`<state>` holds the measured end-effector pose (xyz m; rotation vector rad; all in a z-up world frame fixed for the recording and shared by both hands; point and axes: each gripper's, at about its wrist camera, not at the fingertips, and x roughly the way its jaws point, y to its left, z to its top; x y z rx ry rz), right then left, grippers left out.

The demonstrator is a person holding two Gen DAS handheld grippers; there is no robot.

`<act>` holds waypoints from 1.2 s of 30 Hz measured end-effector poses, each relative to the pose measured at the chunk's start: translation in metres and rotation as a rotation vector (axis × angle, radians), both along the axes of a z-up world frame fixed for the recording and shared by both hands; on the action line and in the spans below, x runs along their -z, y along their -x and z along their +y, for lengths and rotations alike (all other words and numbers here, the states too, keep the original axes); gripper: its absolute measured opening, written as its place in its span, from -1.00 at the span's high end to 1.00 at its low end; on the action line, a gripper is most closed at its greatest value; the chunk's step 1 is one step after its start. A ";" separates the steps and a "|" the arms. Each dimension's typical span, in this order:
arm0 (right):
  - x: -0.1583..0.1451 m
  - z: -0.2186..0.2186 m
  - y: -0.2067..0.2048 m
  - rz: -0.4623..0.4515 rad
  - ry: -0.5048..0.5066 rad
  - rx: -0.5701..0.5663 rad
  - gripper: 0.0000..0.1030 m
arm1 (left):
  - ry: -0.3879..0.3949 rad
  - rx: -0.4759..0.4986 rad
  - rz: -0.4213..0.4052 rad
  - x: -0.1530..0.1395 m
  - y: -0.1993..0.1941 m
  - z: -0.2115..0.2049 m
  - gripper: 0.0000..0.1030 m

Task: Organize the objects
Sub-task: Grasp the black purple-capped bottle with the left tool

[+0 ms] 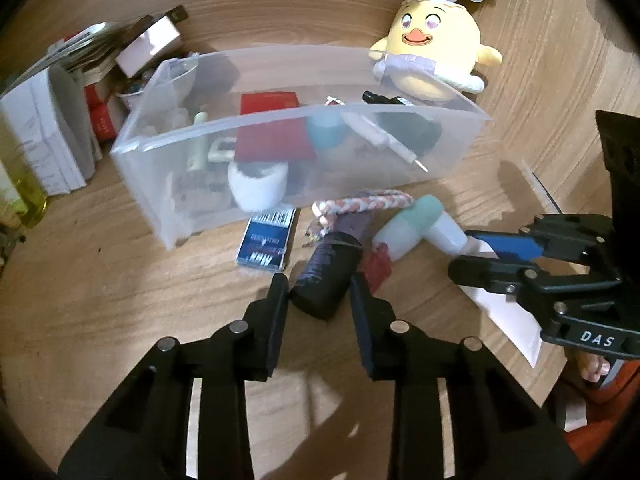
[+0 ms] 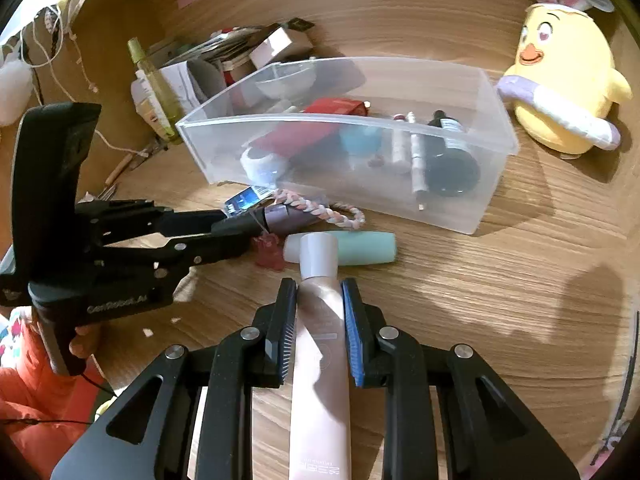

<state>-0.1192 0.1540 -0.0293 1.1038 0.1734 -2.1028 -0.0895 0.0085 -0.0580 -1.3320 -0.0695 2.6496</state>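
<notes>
Right gripper (image 2: 319, 312) is clamped on the pale pink tube (image 2: 320, 344), pads pinching it just below the white cap so the tube runs back between the arms; gripping near the cap looks meant to keep the soft body from folding. The tube's cap touches or nearly touches the mint-capped bottle (image 2: 352, 253) lying on its side on the wooden table (image 2: 500, 320).

Left gripper (image 1: 320, 300) has its fingers straddling the end of the dark purple cylinder (image 1: 326, 280). I can't tell whether the pads are actually pressing it or only flanking it; a gap seems to show on each side. The braided pink cord (image 1: 360, 204) trails from that cylinder toward the clear plastic bin (image 1: 172, 216).

The bin sits just behind the loose items and already holds several things, so I judge it's the drop target. A blue card pack (image 1: 266, 242) lies just in front of its wall, not yet binned. Yellow chick plush (image 1: 434, 52) sits behind the bin, touching its far corner or just beside.
</notes>
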 end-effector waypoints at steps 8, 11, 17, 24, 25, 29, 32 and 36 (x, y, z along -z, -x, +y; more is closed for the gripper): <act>0.002 -0.031 -0.021 -0.004 -0.001 -0.117 0.60 | -0.038 -0.048 -0.018 0.000 -0.030 -0.021 0.44; 0.006 -0.047 -0.028 -0.003 -0.024 -0.165 0.60 | -0.047 -0.060 -0.021 0.000 -0.041 -0.027 0.45; 0.011 -0.063 -0.027 0.014 -0.073 -0.179 0.60 | -0.055 -0.086 -0.033 0.001 -0.056 -0.038 0.47; 0.011 -0.051 0.001 0.009 -0.078 -0.055 0.60 | -0.054 -0.105 -0.038 0.000 -0.066 -0.050 0.47; 0.011 -0.049 0.004 0.004 -0.073 -0.042 0.60 | -0.054 -0.105 -0.031 -0.002 -0.066 -0.051 0.46; 0.008 -0.041 0.011 0.004 -0.058 0.004 0.60 | -0.069 -0.076 -0.005 -0.010 -0.053 -0.046 0.19; 0.004 -0.036 0.012 0.021 -0.062 0.039 0.60 | -0.046 -0.036 -0.001 -0.009 -0.038 -0.033 0.05; 0.002 -0.030 0.015 0.010 -0.052 0.058 0.60 | 0.005 -0.010 -0.016 0.000 -0.019 -0.020 0.05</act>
